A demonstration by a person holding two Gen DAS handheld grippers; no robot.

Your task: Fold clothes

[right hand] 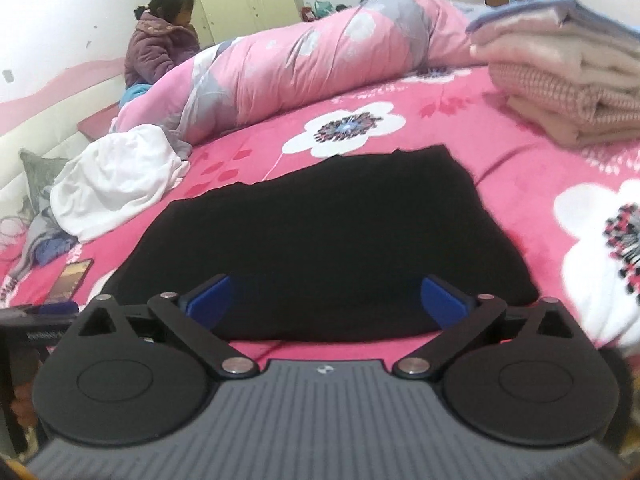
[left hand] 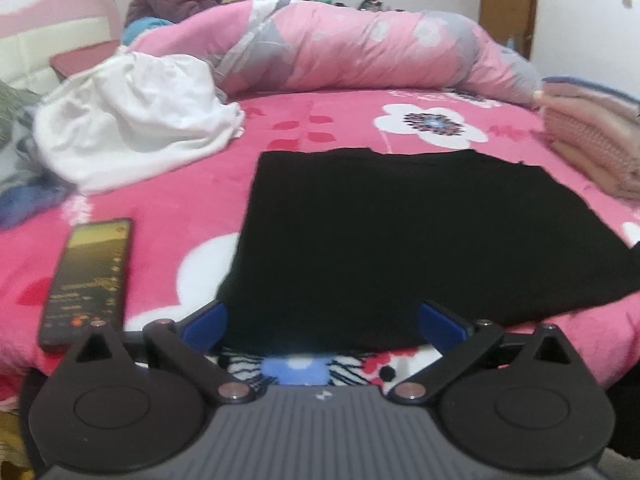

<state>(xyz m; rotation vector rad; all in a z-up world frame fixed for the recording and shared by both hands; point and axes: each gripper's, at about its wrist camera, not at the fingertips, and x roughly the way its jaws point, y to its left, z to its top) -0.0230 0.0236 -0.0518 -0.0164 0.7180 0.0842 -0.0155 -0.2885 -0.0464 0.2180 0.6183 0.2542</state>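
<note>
A black garment [left hand: 380, 232] lies flat as a folded rectangle on the pink flowered bed cover [left hand: 180, 200]. My left gripper [left hand: 322, 322] is open at the garment's near edge, its blue pads [left hand: 204, 324] spread wide with nothing between them. In the right wrist view the same black garment [right hand: 320, 240] fills the middle. My right gripper [right hand: 326, 300] is open over its near edge, blue pads [right hand: 442, 300] apart and holding nothing. A crumpled white garment [left hand: 132, 120] lies at the far left of the bed; the right wrist view shows this white garment [right hand: 116, 176] too.
A phone [left hand: 86, 280] lies on the cover left of the black garment. A stack of folded clothes [right hand: 568, 76] sits at the right. A rolled pink quilt [left hand: 360, 48] runs along the back. A person [right hand: 160, 44] in a purple jacket sits behind it.
</note>
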